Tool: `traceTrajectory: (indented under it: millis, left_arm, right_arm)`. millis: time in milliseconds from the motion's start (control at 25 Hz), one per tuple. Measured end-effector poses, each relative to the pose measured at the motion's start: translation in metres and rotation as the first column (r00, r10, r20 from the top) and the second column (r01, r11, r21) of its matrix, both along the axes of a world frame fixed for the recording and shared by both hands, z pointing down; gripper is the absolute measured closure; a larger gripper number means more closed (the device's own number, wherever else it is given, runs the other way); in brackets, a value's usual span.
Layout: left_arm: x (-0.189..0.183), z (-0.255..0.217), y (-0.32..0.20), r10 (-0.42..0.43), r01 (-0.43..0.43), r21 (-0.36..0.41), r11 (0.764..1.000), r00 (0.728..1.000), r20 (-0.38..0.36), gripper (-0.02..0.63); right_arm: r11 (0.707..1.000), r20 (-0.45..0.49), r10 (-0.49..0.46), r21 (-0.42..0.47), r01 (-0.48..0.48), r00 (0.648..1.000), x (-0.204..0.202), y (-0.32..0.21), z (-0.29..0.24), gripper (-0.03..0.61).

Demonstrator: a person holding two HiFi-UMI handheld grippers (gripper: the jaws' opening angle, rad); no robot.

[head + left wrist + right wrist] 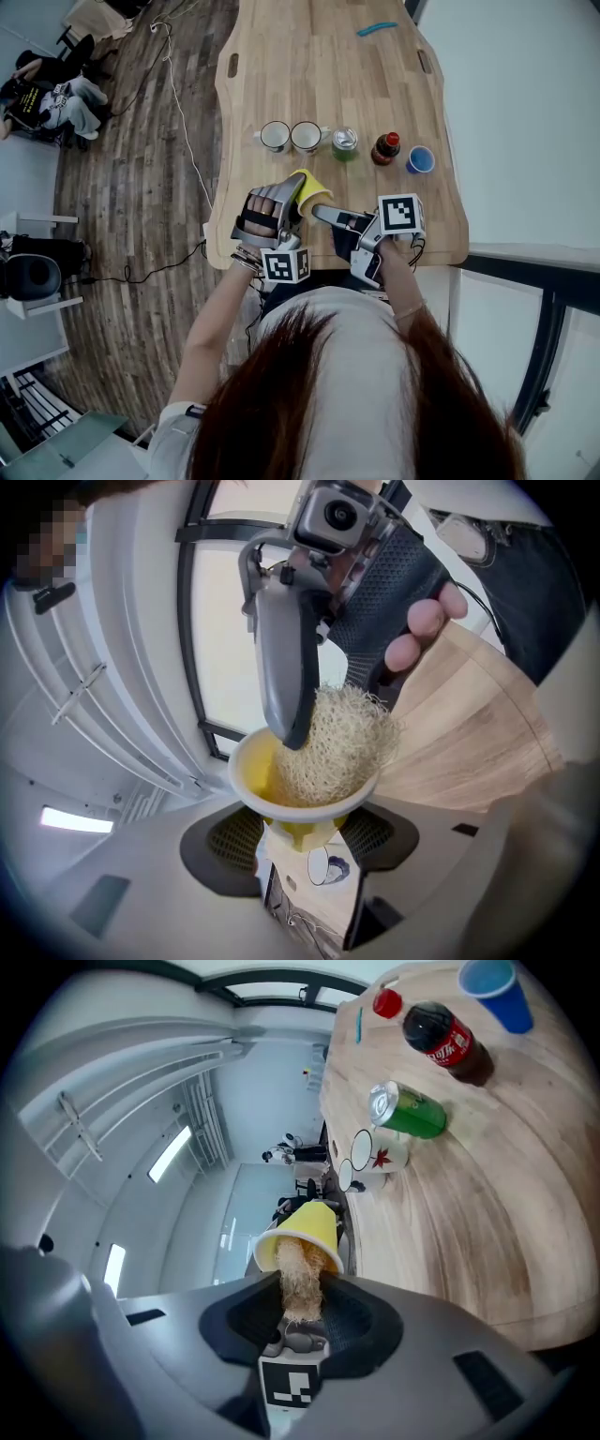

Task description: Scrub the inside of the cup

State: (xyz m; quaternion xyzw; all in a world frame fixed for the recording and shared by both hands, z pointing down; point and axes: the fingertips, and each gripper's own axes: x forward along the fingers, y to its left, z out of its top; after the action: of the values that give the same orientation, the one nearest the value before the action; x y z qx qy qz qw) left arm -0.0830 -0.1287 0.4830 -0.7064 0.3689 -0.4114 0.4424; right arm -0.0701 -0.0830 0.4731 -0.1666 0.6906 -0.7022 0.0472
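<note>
My left gripper (pixel 296 191) is shut on a yellow cup (pixel 314 191), held on its side above the near edge of the wooden table (pixel 309 84). In the left gripper view the cup (pixel 253 772) sits between the pads with its mouth facing away from the camera. My right gripper (pixel 321 212) is shut on a straw-coloured fibre scrubber (pixel 300 1283). The scrubber (pixel 342 738) is pushed into the cup's mouth and fills much of it. One grey right finger (pixel 286 658) reaches down to the rim. The right gripper view looks straight at the cup (pixel 314 1224) with the scrubber inside.
A row stands across the table beyond the cup: two white mugs (pixel 275 136) (pixel 306 137), a green can (pixel 345 142), a dark cola bottle (pixel 385 147) and a blue cup (pixel 420 159). A blue object (pixel 376 29) lies at the far end. A seated person (pixel 56 98) is far left.
</note>
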Motion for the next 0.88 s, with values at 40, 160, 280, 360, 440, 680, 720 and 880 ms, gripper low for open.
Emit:
traceTrajectory:
  millis: [40,160,280,360,440,680,720,880]
  left_arm:
    - [0.0004,-0.0008,0.0002,-0.002,0.002,0.002,1.000,1.000,-0.006,0.360]
    - [0.0011,-0.0037,-0.0003,-0.003,0.003,0.012,1.000,1.000,-0.020,0.360]
    - [0.0013,-0.0057,-0.0002,-0.004,0.005,0.021,1.000,0.999,-0.032,0.362]
    - [0.0011,-0.0071,-0.0001,-0.004,0.005,0.027,1.000,0.999,-0.040,0.362]
    - [0.0012,-0.0083,0.0000,-0.002,0.004,0.031,1.000,0.999,-0.045,0.362]
    - [0.0025,-0.0072,0.0021,0.009,-0.008,0.029,1.000,0.999,-0.040,0.362]
    - [0.0028,-0.0066,0.0022,0.011,-0.010,0.027,1.000,0.999,-0.036,0.362]
    - [0.0028,-0.0029,0.0027,0.013,-0.013,0.013,1.000,1.000,-0.025,0.364]
  right_arm:
    - [1.000,0.017,0.007,-0.010,-0.007,1.000,0.0007,-0.0001,-0.0003,0.460]
    - [0.998,0.084,0.035,-0.050,-0.031,0.996,0.0007,-0.0013,-0.0021,0.462]
    - [0.994,0.162,0.071,-0.098,-0.056,0.984,0.0001,-0.0024,-0.0051,0.462]
    - [0.989,0.212,0.094,-0.131,-0.067,0.973,-0.0005,-0.0031,-0.0067,0.462]
    - [0.983,0.251,0.117,-0.166,-0.076,0.961,-0.0003,-0.0034,-0.0067,0.463]
    - [0.972,0.304,0.151,-0.221,-0.085,0.940,0.0004,-0.0026,-0.0070,0.463]
    - [0.975,0.285,0.142,-0.206,-0.084,0.948,0.0007,-0.0026,-0.0068,0.463]
    - [0.992,0.160,0.081,-0.107,-0.064,0.984,0.0026,-0.0040,-0.0061,0.463]
